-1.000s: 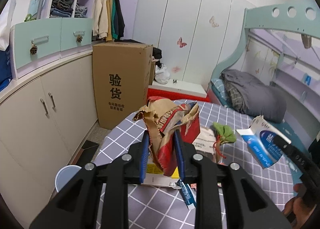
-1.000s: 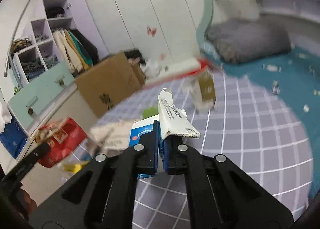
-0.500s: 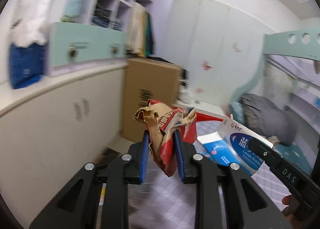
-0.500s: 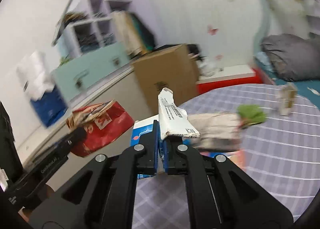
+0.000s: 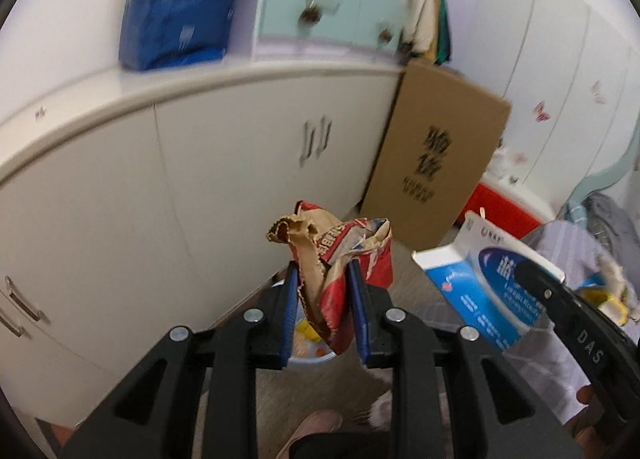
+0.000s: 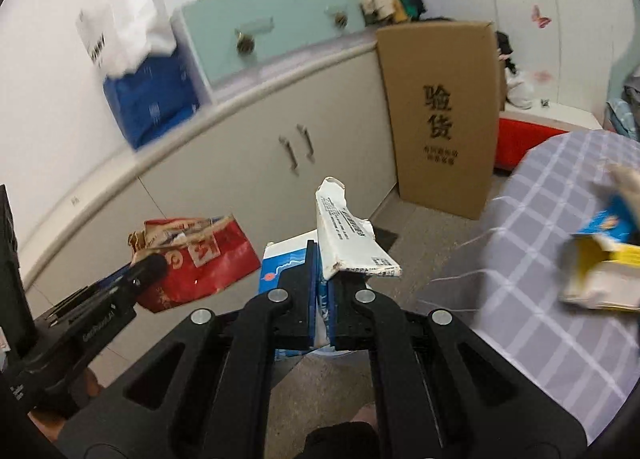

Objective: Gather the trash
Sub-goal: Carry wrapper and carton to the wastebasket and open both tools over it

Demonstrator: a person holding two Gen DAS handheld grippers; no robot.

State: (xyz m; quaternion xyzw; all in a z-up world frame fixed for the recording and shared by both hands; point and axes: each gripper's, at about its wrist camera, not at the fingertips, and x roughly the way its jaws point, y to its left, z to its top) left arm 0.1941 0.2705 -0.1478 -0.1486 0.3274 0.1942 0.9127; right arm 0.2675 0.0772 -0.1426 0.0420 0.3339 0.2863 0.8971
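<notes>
Both tongs have swung away from the desk and now face the white cabinets along the wall, each carrying its piece of trash. Left tongs (image 5: 323,301) are clenched on a crumpled red and brown paper bag (image 5: 334,255), which sticks up between the blue pads and hangs a little below them. Beneath those tongs, partly hidden, sits a pale blue bin (image 5: 310,343) on the floor with some yellow and orange scraps inside it. Right tongs (image 6: 322,279) are clamped on a torn blue and white carton (image 6: 348,239), its white flap bent upward and out to the right. In the left wrist view that carton (image 5: 484,291) shows at the right, held out near the bag and a little lower. In the right wrist view the paper bag (image 6: 196,259) hangs at the left, held in the air in front of the cabinets. A tall cardboard box (image 6: 444,115) stands on the floor against the cabinet end. At the right edge lies the desk (image 6: 532,259) with its purple checked cloth, and a yellow and blue box (image 6: 600,259), blurred, rests on it
</notes>
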